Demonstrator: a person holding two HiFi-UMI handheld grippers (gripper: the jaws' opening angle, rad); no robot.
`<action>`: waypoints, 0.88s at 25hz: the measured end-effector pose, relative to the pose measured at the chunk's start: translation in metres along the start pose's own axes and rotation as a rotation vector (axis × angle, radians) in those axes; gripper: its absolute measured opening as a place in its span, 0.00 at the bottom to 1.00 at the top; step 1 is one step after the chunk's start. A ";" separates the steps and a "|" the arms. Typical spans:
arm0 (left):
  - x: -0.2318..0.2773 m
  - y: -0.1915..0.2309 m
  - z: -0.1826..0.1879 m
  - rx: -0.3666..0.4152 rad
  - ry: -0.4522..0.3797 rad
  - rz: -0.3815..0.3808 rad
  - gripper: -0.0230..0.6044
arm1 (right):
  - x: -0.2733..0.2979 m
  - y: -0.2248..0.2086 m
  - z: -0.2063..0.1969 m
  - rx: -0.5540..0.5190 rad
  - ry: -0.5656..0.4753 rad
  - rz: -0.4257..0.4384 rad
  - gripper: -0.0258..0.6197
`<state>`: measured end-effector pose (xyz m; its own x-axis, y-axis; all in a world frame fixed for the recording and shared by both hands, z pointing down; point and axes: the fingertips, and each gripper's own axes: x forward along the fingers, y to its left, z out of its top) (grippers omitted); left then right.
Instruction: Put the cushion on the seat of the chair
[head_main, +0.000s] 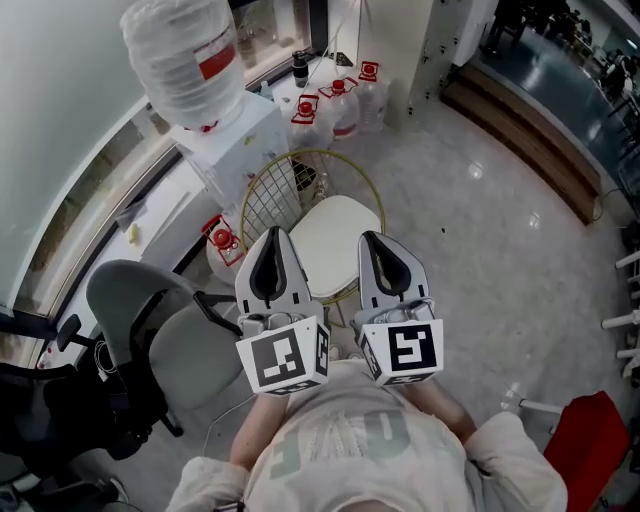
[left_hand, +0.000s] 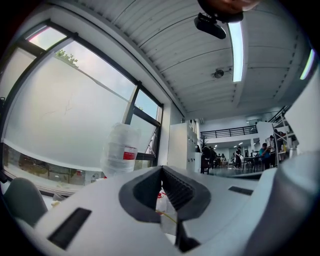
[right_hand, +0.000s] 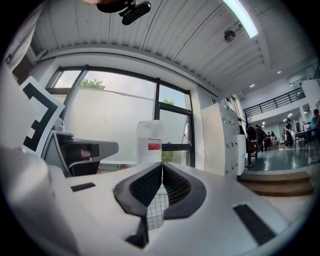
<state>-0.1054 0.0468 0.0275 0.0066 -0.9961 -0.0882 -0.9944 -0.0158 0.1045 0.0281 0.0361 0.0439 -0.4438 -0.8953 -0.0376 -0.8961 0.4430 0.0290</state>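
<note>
This looks like the open floor of an office building. A white water dispenser (head_main: 238, 150) carries a big clear upturned bottle (head_main: 185, 58), with spare red-capped clear bottles (head_main: 340, 105) on the floor by the wall. A grey swivel office chair (head_main: 150, 320) stands on the polished pale stone floor (head_main: 480, 230). Tall dark-framed windows (left_hand: 65, 115) run along one side, next to white lockers (right_hand: 222, 140). Farther off are low wooden steps (right_hand: 280, 182), a black-railed mezzanine (left_hand: 227, 132) and people at tables (left_hand: 255, 155), under a white slatted ceiling (left_hand: 165, 45) with strip lights (left_hand: 236, 45).
</note>
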 end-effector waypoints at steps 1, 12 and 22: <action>-0.001 -0.003 0.000 0.004 -0.002 -0.007 0.06 | -0.001 -0.001 0.000 0.002 -0.002 -0.002 0.07; -0.009 -0.008 -0.001 0.014 0.018 -0.017 0.06 | -0.005 -0.008 -0.002 0.026 0.020 0.002 0.07; -0.011 -0.004 0.001 0.006 0.008 -0.008 0.06 | -0.006 -0.005 0.001 0.006 0.007 0.009 0.07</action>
<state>-0.1016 0.0574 0.0266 0.0152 -0.9966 -0.0808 -0.9949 -0.0231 0.0980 0.0349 0.0395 0.0432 -0.4517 -0.8917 -0.0304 -0.8922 0.4511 0.0231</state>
